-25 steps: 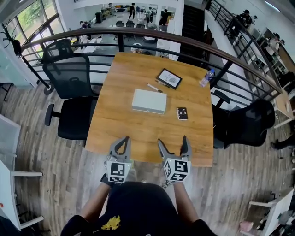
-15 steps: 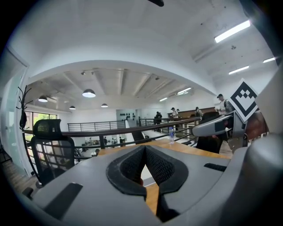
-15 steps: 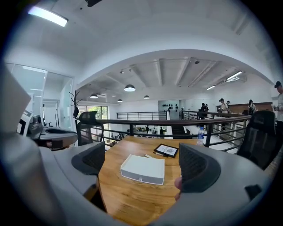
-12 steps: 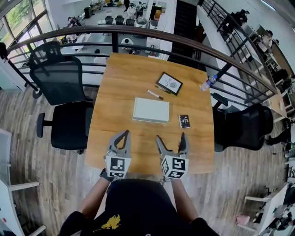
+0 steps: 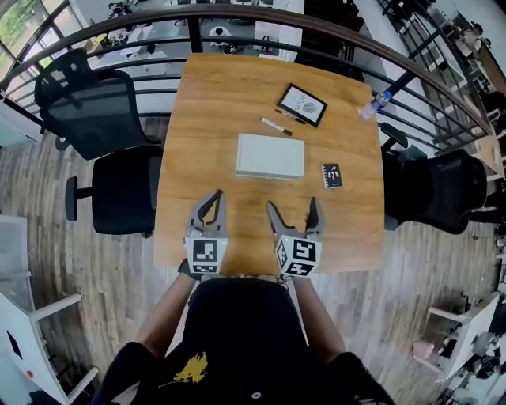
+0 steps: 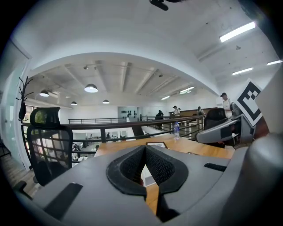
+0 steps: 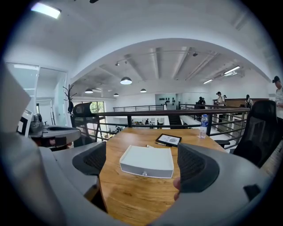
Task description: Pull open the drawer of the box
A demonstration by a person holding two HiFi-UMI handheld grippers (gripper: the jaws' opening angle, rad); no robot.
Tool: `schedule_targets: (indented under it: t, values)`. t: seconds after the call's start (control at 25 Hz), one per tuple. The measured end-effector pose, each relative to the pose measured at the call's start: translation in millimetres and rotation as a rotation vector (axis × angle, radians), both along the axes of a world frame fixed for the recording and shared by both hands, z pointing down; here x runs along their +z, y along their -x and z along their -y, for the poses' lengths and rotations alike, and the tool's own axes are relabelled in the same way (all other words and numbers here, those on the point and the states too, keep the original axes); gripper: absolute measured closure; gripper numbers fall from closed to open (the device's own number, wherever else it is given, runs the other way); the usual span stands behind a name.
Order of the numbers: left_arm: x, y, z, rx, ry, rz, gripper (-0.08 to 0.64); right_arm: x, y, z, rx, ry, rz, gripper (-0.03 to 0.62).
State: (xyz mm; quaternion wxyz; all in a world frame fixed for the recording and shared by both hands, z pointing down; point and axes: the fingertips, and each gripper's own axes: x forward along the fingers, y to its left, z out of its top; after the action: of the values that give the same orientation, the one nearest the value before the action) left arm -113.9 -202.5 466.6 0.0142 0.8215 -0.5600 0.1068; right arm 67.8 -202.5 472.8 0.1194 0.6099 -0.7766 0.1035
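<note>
Box (image 5: 269,156) lies centre frame, knob (image 7: 144,173) facing right claw (image 5: 293,203), spread wide, empty; left claw (image 5: 213,198) closed, empty

Lit brightly and evenly from round ceiling lamps (image 6: 91,88) and strip lights (image 6: 237,32) high in both gripper views, blown out to white at the left gripper view's upper right. Daylight too, through windows (image 5: 17,17) at the head view's upper left. Only faint, soft shadows on the wooden table (image 5: 229,103). Bent hard by fisheye toward every edge, with black corners in the gripper views. Soft and out of focus on the left gripper (image 6: 145,149) close up; sharp on the white box (image 7: 147,161) mid-frame.
</note>
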Motion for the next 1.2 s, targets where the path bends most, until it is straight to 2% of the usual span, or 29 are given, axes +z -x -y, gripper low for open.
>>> schedule_targets:
  t: [0.16,0.48,0.84,1.2]
  values:
    - [37,7,9,-0.013,0.061,0.009,0.543,33,13,7,-0.016,0.042,-0.015,0.092]
    - [97,7,27,-0.009,0.188,-0.043,0.543,108,18,41,0.012,0.148,-0.033,0.124]
    - [156,-11,66,0.021,0.258,-0.012,0.543,182,9,80,0.060,0.267,-0.045,0.176]
    - [185,-21,82,0.031,0.307,-0.013,0.543,212,6,99,0.064,0.302,-0.094,0.245]
